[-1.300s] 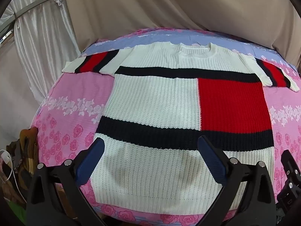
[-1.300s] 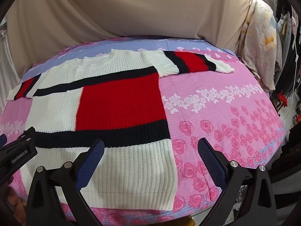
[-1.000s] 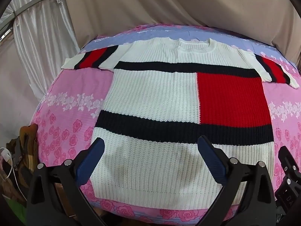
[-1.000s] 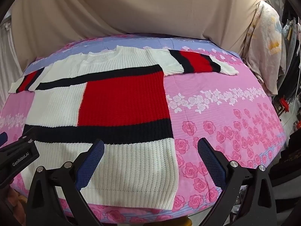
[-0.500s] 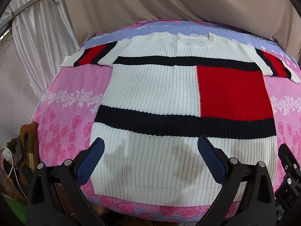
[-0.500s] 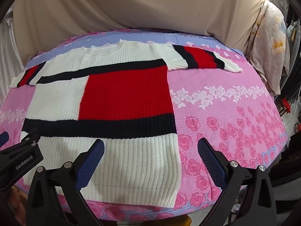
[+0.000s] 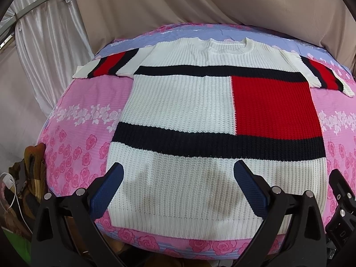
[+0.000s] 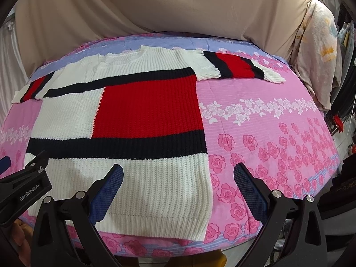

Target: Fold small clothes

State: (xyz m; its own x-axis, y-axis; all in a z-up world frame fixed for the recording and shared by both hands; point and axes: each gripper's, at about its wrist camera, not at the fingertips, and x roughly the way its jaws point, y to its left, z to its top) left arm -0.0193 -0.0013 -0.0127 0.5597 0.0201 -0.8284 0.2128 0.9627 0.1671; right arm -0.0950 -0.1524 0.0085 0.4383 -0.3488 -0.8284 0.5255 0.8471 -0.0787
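A knitted sweater, white with navy bands and a red block, lies flat and face up on a pink rose-print sheet, both sleeves spread out. My left gripper hovers open over the white hem band, nothing between its blue pads. My right gripper is open too, straddling the sweater's lower right corner and side edge. The left gripper's black body shows at the lower left of the right wrist view.
Beige drapes hang behind the table, white curtains at the left. A pile of brown things and a white cable lie below the left edge. Hanging clothes stand at the far right. The table's near edge is close under the grippers.
Both grippers have shifted slightly forward and lower over the hem, so the sweater looks a bit larger. Both stay open. The sweater has not moved.
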